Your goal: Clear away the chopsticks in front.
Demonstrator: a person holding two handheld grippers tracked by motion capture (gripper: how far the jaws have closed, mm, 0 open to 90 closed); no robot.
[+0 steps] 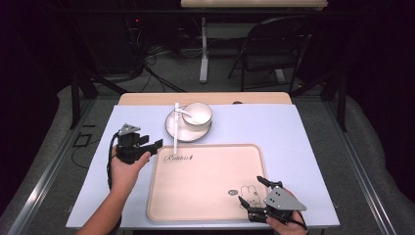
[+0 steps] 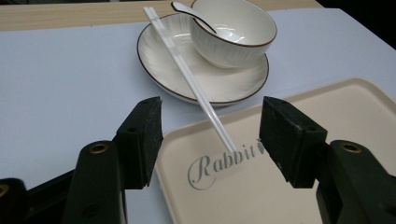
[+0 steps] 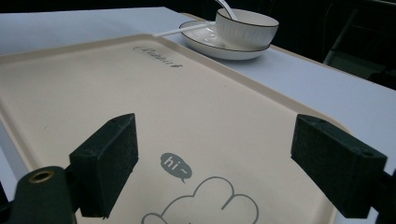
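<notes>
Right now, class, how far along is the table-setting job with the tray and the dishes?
Done: nothing sits on the tray yet. The bowl with its spoon stands on the plate beyond it, and the chopsticks lie across the plate rim onto the tray edge.

In hand: the left tongs are open around the chopsticks' tip, not gripping.

Left: presumably grasping them and moving the dishes. The right tongs wait open.

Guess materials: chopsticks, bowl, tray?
Chopsticks: probably plastic or melamine; uniform white, smooth, slight sheen. Bowl: likely glazed ceramic; glossy off-white, ribbed wall, thin dark rim line. Tray: looks like moulded plastic; matte beige, rounded raised rim, printed lettering and cartoon.
</notes>
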